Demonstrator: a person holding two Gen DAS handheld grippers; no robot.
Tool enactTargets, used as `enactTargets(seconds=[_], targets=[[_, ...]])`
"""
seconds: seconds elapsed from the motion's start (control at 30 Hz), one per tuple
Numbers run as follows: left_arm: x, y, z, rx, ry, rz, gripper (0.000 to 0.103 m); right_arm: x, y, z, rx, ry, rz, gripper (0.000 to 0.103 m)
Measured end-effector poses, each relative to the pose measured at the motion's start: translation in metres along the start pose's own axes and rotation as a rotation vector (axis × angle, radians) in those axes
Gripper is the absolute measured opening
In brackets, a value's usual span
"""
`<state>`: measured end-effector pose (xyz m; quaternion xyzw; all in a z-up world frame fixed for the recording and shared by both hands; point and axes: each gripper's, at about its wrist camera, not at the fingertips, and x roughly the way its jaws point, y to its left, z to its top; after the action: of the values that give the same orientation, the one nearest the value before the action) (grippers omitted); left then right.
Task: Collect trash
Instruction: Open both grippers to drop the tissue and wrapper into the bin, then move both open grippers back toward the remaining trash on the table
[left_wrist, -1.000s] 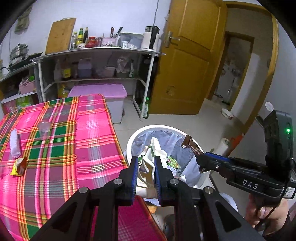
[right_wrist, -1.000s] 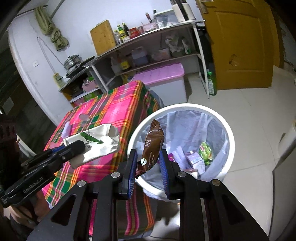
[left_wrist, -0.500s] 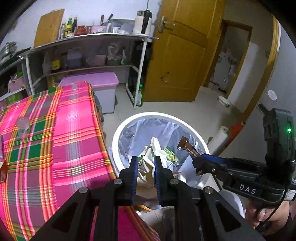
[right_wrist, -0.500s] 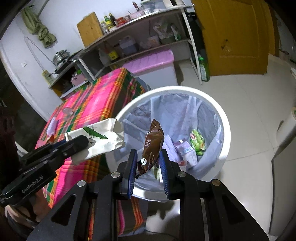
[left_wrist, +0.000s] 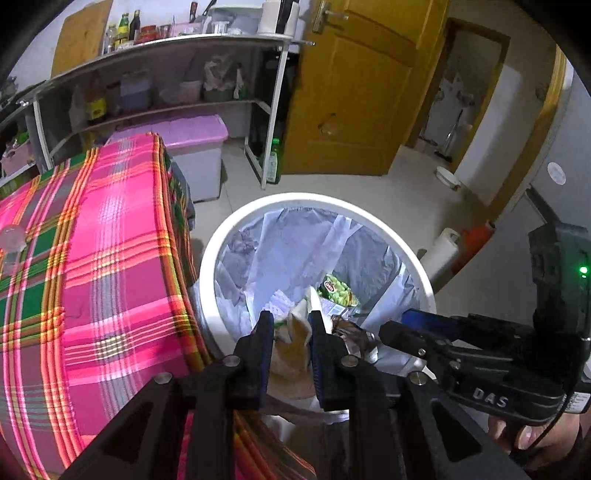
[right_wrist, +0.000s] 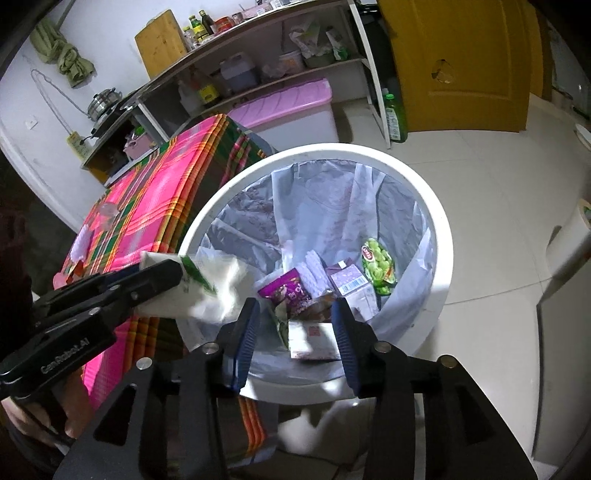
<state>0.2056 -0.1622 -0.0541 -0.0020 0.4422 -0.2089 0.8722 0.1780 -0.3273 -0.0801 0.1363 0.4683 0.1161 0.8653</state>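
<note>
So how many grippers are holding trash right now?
1: the left gripper pinches the white paper bag by the bin; the right gripper hangs open, empty.

Two hand-held grippers are showing: the left hand-held gripper and the right hand-held gripper. One white trash bin is standing on the floor, and one bench with a plaid cloth is sitting beside it. One white paper bag is hanging over the bin. Inside the bin, at least four pieces are lying: one green packet, one purple wrapper, one lilac carton and one white box (more may be lying underneath, too jumbled to count). One pink-lidded storage box and one green bottle are standing on the floor.
</note>
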Motion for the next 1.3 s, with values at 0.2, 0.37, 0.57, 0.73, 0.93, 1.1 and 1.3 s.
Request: enactTargets(seconds=[0.2,0.37,0.57,0.73,0.93,1.1,1.3], targets=[[-0.002,0.001,-0.001,-0.012,-0.007,-0.015,0.024,-0.012,0.003,0.003,0.001,-0.035,-0.007,0.042],[-0.016,0.003,-0.002,-0.031,-0.034,-0.033,0.024,-0.026,0.013,0.003,-0.024,-0.07,-0.003,0.042],[-0.047,0.006,-0.01,-0.05,-0.093,-0.034,0.024,-0.047,0.036,0.002,-0.081,-0.116,0.011,0.042],[-0.071,0.012,-0.017,-0.072,-0.137,-0.03,0.024,-0.062,0.061,-0.003,-0.14,-0.146,0.028,0.042],[-0.102,0.02,-0.026,-0.093,-0.196,-0.016,0.024,-0.075,0.085,-0.01,-0.196,-0.17,0.052,0.042],[-0.125,0.03,-0.035,-0.11,-0.235,0.003,0.024,-0.08,0.104,-0.013,-0.237,-0.18,0.072,0.042],[-0.142,0.039,-0.044,-0.129,-0.262,0.027,0.024,-0.082,0.119,-0.017,-0.27,-0.183,0.093,0.042]])
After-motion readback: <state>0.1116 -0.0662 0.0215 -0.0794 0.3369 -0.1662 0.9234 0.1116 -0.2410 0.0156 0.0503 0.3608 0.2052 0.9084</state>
